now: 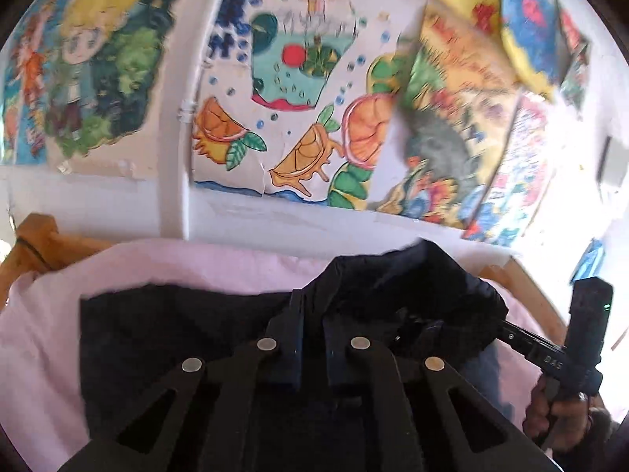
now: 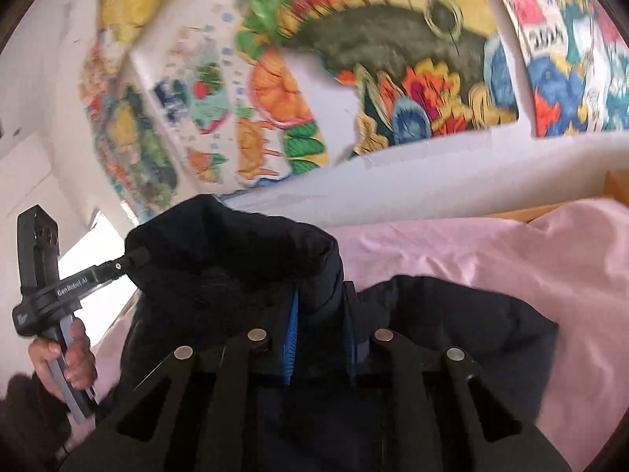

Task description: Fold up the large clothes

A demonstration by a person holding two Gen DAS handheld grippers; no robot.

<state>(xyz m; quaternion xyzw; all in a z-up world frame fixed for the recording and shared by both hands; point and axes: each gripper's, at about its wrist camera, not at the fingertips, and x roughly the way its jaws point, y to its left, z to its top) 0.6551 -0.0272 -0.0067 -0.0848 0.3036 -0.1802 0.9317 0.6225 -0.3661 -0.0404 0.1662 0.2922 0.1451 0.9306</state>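
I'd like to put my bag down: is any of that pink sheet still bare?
Pink sheet lies bare between the dark jacket and the wall, and left of the jacket. The middle is crowded: both grippers clamp the jacket.

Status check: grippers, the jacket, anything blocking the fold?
Left gripper and right gripper both shut on dark jacket. Jacket lifted off pink sheet. Nothing in the way.
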